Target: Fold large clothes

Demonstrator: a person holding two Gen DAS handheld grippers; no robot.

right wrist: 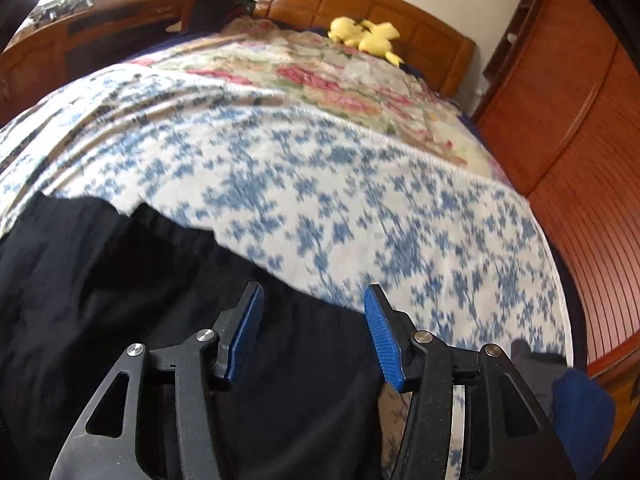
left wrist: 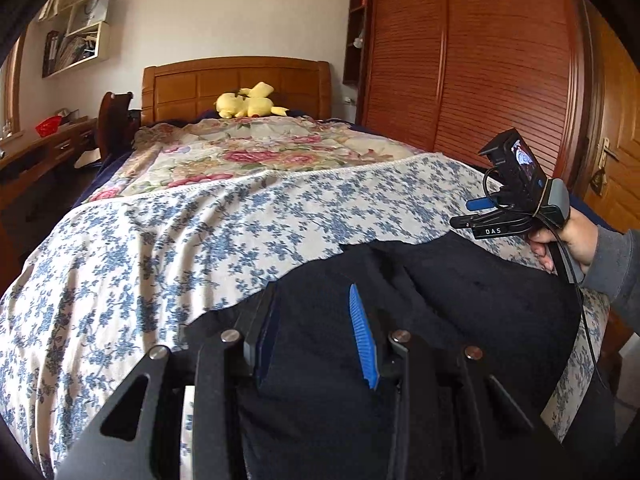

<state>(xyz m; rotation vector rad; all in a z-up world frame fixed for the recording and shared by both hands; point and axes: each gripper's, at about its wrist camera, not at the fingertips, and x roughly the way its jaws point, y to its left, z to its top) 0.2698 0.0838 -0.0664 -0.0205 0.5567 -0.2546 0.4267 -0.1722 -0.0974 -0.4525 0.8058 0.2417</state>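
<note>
A large dark navy garment [left wrist: 460, 280] lies spread over the near end of the bed, on the blue-flowered sheet [left wrist: 200, 240]. My left gripper [left wrist: 310, 300] sits low over it, shut on a bunched fold of the dark cloth; one blue pad [left wrist: 362, 336] shows, the other is half buried. In the right wrist view the garment [right wrist: 80, 280] fills the lower left. My right gripper [right wrist: 314, 292] hangs just above its edge, open, with nothing pressed between the pads. The left wrist view shows that right gripper [left wrist: 472, 212] raised at the far right, held by a hand in a grey sleeve [left wrist: 612, 264].
A pink-flowered quilt [left wrist: 260, 148] covers the far half of the bed, with a yellow plush toy [left wrist: 250, 100] against the wooden headboard [left wrist: 240, 76]. A slatted wooden wardrobe [left wrist: 460, 60] stands close on the right, a desk [left wrist: 40, 148] on the left.
</note>
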